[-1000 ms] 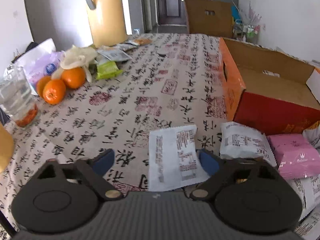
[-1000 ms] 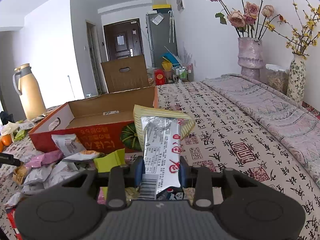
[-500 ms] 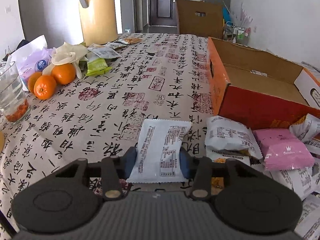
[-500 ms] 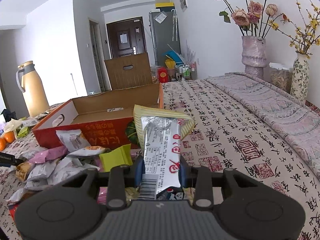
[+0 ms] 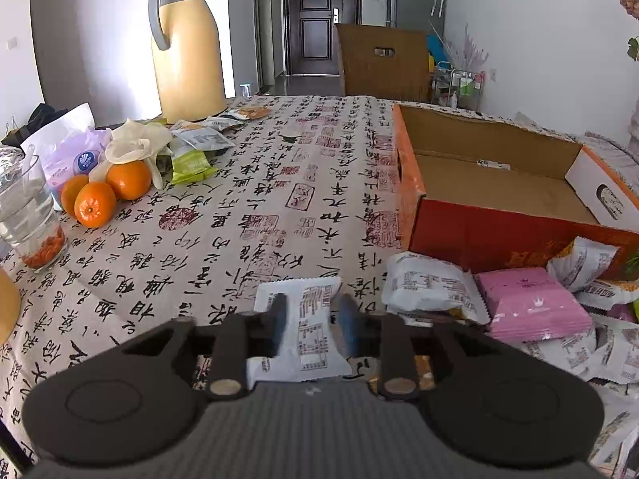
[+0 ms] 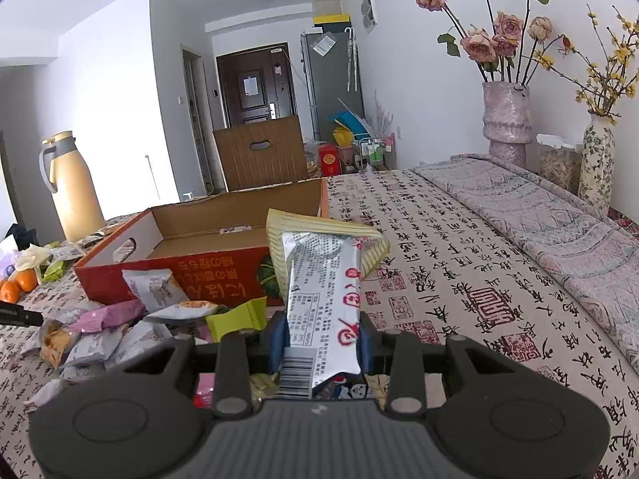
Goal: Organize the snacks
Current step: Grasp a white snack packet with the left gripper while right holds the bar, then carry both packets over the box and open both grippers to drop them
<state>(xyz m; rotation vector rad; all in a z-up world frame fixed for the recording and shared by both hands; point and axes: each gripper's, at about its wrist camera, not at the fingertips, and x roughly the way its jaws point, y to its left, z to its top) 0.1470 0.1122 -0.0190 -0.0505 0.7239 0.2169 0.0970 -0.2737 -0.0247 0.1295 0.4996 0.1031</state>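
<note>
Left gripper [image 5: 312, 321] pinched narrow on 1 white packet [image 5: 303, 329]; right gripper [image 6: 321, 339] clamping 1 silver wrapper [image 6: 323, 299].

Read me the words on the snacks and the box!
Nothing is clear enough to quote.
Red box: orange Chinese characters, upside down, unreadable.
Silver packet in right gripper: red characters, barcode, print too small.
White packet in left gripper: print too small.
Pink packet: crown logo, text blurred.
</note>
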